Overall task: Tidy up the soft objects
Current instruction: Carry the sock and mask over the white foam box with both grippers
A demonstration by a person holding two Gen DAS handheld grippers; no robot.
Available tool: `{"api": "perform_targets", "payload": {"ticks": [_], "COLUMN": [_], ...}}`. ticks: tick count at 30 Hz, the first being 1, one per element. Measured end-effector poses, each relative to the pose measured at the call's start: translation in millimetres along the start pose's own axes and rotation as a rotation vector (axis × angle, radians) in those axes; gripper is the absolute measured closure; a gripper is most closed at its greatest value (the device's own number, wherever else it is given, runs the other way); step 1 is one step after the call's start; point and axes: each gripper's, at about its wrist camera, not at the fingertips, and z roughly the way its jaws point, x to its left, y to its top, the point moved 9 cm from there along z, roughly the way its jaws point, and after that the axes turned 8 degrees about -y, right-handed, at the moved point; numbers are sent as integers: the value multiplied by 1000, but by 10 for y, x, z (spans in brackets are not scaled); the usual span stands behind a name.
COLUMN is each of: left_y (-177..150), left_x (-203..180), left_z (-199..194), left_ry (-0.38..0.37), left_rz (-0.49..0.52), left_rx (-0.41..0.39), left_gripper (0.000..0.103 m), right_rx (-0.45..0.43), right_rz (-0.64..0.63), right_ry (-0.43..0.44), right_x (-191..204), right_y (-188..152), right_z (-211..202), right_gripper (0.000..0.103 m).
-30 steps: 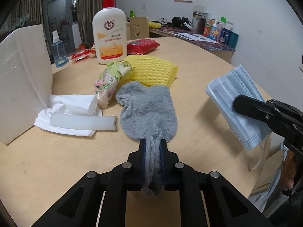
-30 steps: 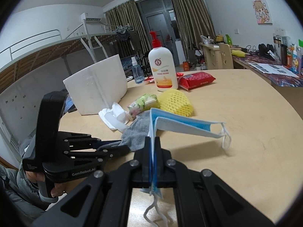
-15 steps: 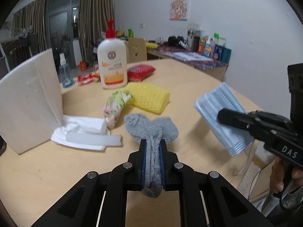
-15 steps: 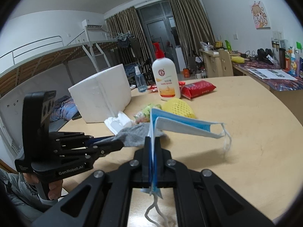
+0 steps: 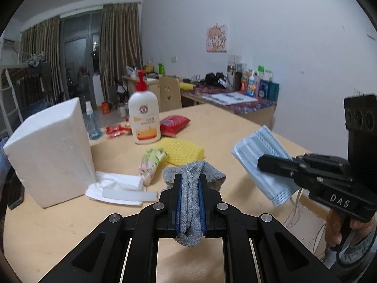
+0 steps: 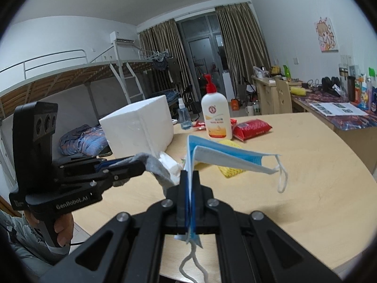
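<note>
The left gripper (image 5: pixel 190 189) clenches a grey sock (image 5: pixel 191 176); the right gripper (image 6: pixel 189 184), at its three o'clock, pinches a face mask (image 6: pixel 226 159), whose dangling loop may snag the counter (image 6: pixel 306 188).

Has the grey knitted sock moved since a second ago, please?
Yes. The grey knitted sock, clamped in the left gripper, has lifted off the wooden table, away from the yellow mesh sponge.

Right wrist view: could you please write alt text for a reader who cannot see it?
The right gripper is shut on a folded blue face mask above a wooden table. At left, the left gripper holds a grey sock.
</note>
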Motion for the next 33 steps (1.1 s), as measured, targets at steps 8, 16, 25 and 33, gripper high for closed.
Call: {"api": "perform_targets", "payload": {"ticks": [8, 16, 25, 33], "left_y": [140, 157, 90, 9], "left_x": [13, 79, 78, 248], "left_z": [-421, -791, -1142, -1359], "left_ry": [35, 81, 112, 178], "left_rz": [-3, -26, -18, -45], "left_rx": [-95, -145, -176, -191], "left_gripper": [90, 90, 90, 90], "right_rx": [-49, -86, -101, -104], "right_rz": [-29, -71, -99, -118], "right_ry": [25, 59, 96, 142], "right_x": [225, 484, 712, 893], "right_y": [107, 161, 184, 237], "right_z": [-160, -301, -312, -210], "right_gripper": [99, 99, 99, 99]}}
